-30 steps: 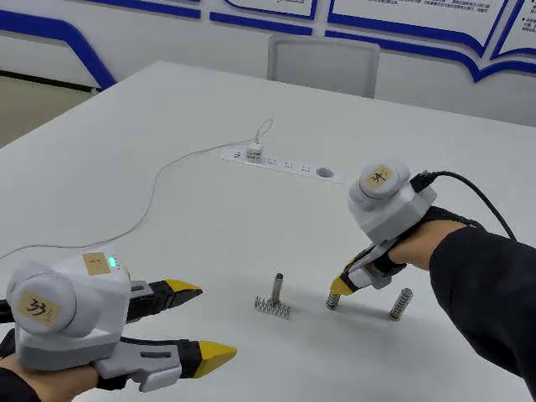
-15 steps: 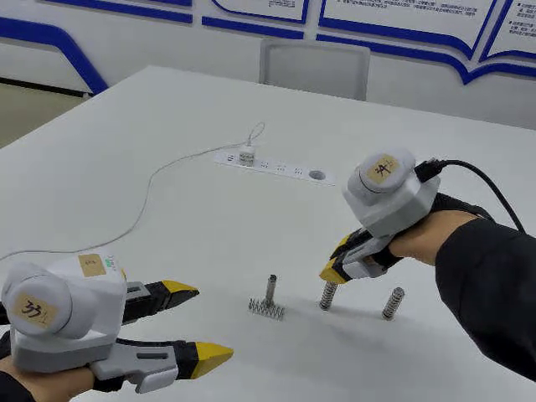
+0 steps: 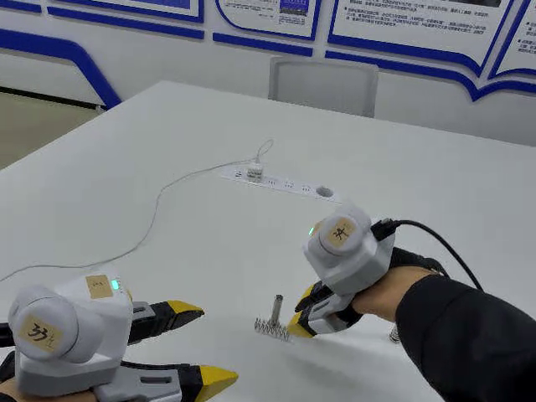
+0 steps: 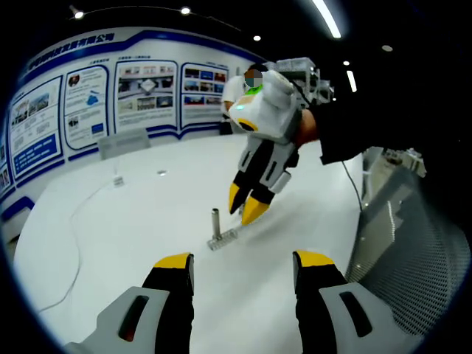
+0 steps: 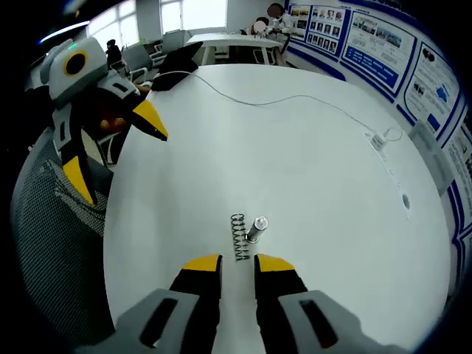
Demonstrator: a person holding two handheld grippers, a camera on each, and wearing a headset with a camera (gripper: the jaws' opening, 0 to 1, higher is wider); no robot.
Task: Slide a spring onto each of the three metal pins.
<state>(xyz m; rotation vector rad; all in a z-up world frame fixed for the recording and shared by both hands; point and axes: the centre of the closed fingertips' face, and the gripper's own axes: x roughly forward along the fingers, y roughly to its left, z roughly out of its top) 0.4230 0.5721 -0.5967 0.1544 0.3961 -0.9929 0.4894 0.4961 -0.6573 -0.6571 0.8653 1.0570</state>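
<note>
A bare metal pin (image 3: 276, 307) stands upright on the white table (image 3: 209, 167). A loose spring (image 3: 271, 328) lies flat at its foot. My right gripper (image 3: 300, 325) is low over the table, its yellow tips right beside the spring's end. In the right gripper view the spring (image 5: 237, 237) and pin (image 5: 258, 227) lie just ahead of the right gripper (image 5: 238, 264), whose jaws stand a little apart with nothing held. My left gripper (image 3: 205, 345) rests open at the near left. From the left gripper (image 4: 243, 262) I see the pin (image 4: 216, 220) and spring (image 4: 225, 237).
A white power strip (image 3: 280, 182) with a plugged adapter lies mid-table, and its thin cable (image 3: 155, 205) runs off to the left. A grey chair (image 3: 322, 84) stands at the far edge. A black cord (image 3: 435, 243) trails from the right gripper. My dark sleeve (image 3: 469, 335) covers the table's near right.
My right gripper has moved left and down, from the spring-covered pin to the loose spring beside the bare pin. The left gripper has stayed put; the head camera shifted.
</note>
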